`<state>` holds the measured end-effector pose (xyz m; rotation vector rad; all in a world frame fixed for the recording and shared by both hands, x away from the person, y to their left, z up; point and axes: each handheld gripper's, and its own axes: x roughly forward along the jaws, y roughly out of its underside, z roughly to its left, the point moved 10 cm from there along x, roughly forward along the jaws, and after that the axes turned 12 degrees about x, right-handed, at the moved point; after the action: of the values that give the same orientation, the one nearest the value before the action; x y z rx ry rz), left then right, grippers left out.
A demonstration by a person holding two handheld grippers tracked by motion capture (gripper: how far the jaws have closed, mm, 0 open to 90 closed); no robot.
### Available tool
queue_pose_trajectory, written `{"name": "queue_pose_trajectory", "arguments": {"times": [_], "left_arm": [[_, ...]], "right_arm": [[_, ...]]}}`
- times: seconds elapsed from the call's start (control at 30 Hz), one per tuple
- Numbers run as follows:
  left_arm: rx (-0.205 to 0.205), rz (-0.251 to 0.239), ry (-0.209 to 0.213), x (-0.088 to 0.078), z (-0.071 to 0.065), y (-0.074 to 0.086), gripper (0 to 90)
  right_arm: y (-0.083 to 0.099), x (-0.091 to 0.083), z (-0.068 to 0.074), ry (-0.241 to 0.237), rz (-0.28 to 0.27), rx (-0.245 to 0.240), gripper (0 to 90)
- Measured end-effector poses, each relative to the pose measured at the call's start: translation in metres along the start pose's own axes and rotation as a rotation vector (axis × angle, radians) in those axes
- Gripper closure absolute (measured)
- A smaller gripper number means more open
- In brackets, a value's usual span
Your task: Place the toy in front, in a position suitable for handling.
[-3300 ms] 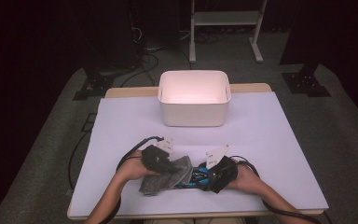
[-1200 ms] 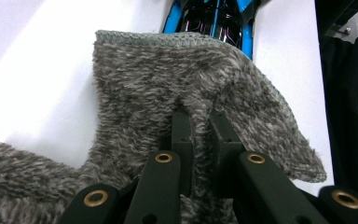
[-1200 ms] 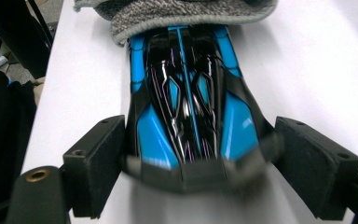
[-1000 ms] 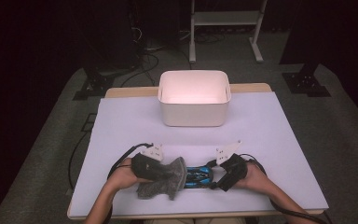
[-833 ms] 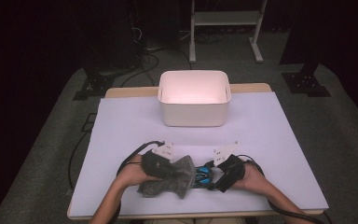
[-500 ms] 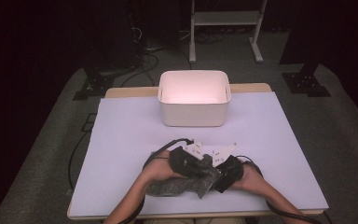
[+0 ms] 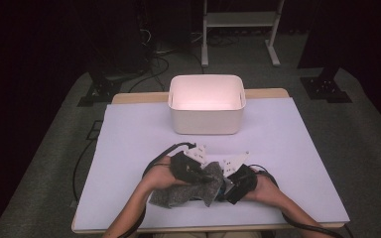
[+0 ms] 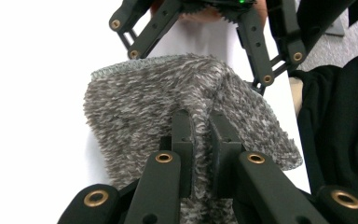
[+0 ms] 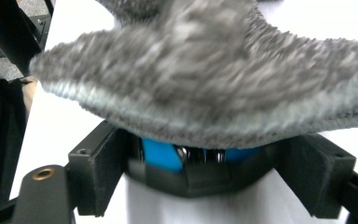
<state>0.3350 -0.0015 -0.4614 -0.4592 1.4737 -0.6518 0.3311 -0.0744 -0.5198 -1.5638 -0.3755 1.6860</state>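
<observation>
Pinching a fold of the grey fuzzy cloth [image 8: 140, 107] with the left tool [image 8: 204, 122], jaws drawn nearly together and the pile squeezed between the pads. Holding that pinched edge raised off the table [image 7: 297, 148] and over towards the right tool [image 9: 209, 156], with the rest of the cloth lying flat on the near part of the table, just in front of the person's hands. Draping one flap across the top of the right tool, its jaws standing wide on either side of a blue-and-black thing [image 9: 161, 154]; not being able to tell whether those pads are pressing on it or only flanking it. Leaving the white bin [image 7: 206, 124] standing well apart at the far side of the table.

Judging by the lifted edge, probably folding the cloth over, or wrapping it round the blue-and-black thing. Next, likely needing to bring the pinched edge down onto the opposite side, keeping the grip closed until the layers meet, and keeping the right tool steady beneath so that the fold is not dragging askew.
</observation>
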Motion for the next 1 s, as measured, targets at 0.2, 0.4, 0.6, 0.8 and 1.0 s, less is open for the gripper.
{"name": "queue_pose_trajectory", "arguments": {"times": [0.2, 0.4, 0.6, 0.8, 1.0], "left_arm": [[-0.016, 0.029, -0.01, -0.009, -0.001, 0.017, 82.8], [-0.079, 0.068, -0.018, -0.019, -0.014, 0.059, 82.8], [-0.128, 0.052, -0.028, -0.022, -0.025, 0.082, 82.8], [-0.124, -0.011, -0.046, -0.018, -0.016, 0.069, 82.8], [-0.118, 0.033, -0.058, -0.01, 0.004, 0.063, 82.8]], "right_arm": [[-0.008, 0.008, 0.003, -0.001, 0.023, -0.032, 20.8], [-0.003, 0.003, 0.0, -0.014, 0.017, -0.007, 20.8], [0.0, 0.004, 0.0, 0.0, 0.026, 0.003, 20.8], [-0.001, 0.005, 0.0, -0.009, 0.027, 0.014, 20.9], [0.0, 0.007, 0.0, -0.007, 0.024, 0.014, 21.2]]}}
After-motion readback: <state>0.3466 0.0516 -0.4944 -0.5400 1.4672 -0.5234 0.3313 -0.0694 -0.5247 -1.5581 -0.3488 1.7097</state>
